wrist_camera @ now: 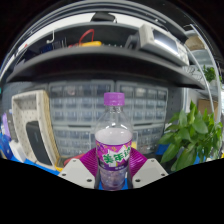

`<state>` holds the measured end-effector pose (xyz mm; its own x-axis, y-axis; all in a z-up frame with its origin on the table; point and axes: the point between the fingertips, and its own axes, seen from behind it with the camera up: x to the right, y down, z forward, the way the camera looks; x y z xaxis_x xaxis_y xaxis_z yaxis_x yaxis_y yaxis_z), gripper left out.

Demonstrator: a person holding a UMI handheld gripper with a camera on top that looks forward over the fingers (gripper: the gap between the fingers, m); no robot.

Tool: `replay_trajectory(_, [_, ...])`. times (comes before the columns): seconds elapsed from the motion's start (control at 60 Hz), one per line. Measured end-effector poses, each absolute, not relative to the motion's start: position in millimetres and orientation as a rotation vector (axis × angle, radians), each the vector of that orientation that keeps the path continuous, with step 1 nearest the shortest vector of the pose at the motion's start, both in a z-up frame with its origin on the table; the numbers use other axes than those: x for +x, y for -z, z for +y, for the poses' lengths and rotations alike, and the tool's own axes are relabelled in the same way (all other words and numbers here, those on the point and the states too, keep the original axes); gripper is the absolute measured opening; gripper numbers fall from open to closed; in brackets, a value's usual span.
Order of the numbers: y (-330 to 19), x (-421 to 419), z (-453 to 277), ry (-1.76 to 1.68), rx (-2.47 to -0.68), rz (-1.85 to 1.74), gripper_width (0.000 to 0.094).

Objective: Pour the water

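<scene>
Jaws pinch the purple-capped bottle; plant close at its right.

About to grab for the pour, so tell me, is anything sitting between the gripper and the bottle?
Nothing visible does. The bottle with the purple cap already stands between the fingers of the gripper. The plant is off to one side.
</scene>
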<state>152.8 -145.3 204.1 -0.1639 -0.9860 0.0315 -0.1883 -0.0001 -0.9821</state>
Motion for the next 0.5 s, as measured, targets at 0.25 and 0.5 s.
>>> replay_trajectory(0.25, [-115,158,-162,1.213,-1.352,1.525,0.0379])
replay_trajectory(0.5, [-110,146,-165,1.202,-1.257,1.513,0.0379])
